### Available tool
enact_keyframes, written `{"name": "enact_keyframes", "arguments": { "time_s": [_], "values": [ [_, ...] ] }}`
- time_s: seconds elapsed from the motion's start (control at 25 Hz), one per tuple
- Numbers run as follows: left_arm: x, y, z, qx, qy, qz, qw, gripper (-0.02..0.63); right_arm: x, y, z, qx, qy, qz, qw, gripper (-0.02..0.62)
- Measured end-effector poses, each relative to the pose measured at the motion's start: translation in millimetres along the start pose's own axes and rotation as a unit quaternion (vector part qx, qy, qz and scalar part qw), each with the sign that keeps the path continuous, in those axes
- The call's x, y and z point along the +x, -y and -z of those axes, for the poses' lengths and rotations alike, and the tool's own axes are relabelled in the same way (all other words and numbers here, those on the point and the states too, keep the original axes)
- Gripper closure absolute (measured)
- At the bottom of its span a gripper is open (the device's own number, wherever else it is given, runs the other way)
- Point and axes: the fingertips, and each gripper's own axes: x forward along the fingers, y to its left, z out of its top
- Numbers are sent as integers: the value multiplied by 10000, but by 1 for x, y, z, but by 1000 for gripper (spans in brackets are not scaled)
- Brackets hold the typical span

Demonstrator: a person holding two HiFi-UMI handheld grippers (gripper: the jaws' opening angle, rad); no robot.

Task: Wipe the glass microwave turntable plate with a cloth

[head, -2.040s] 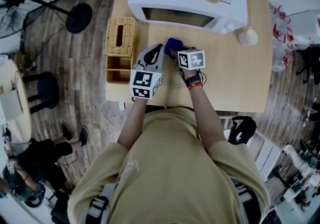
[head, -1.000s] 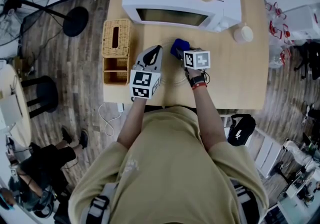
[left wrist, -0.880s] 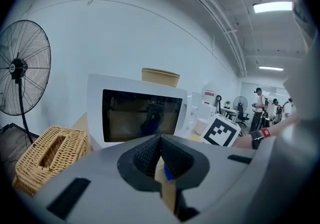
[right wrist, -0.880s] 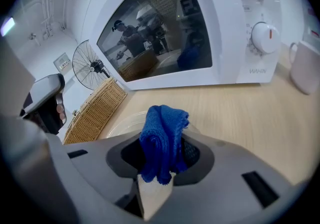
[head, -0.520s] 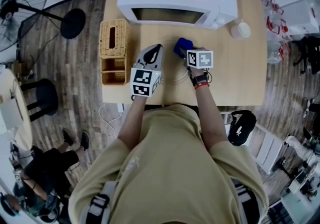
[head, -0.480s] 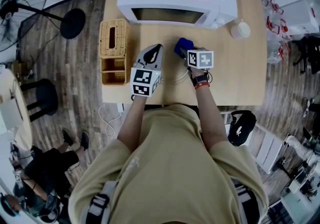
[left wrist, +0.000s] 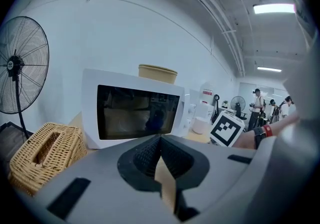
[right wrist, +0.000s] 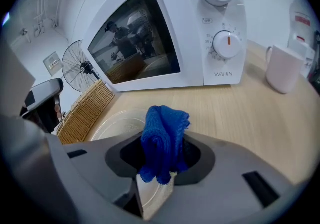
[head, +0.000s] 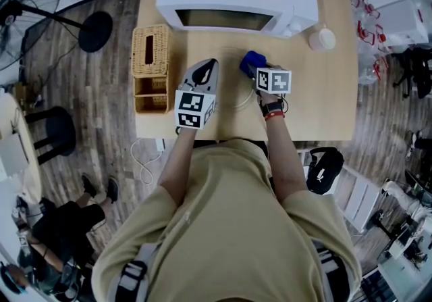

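Right gripper view shows the blue cloth [right wrist: 164, 140] folded into a wad, its long axis standing up out of the right gripper [right wrist: 163, 160], whose 2 jaws pinch it. The glass plate [right wrist: 117, 120] lies flat on the table [right wrist: 245, 113] just beyond, in front of the microwave [right wrist: 165, 37]. The left gripper [left wrist: 161, 143] has its jaws pressed together on nothing, at the plate's left side.

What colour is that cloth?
The cloth is bright blue, clearest in the right gripper view.
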Motion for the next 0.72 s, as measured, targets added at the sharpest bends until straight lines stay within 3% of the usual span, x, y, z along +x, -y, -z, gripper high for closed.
{"name": "enact_keyframes", "arguments": {
  "time_s": [0.32, 0.72],
  "values": [
    [-12, -11, -2, -2, 48, -151, 9999, 586, 0, -5, -2, 212, -3, -13, 9998, 451],
    [-35, -28, 1, -74, 49, -381, 9992, 586, 20, -95, -2, -9, 24, -952, 9955, 451]
  ]
}}
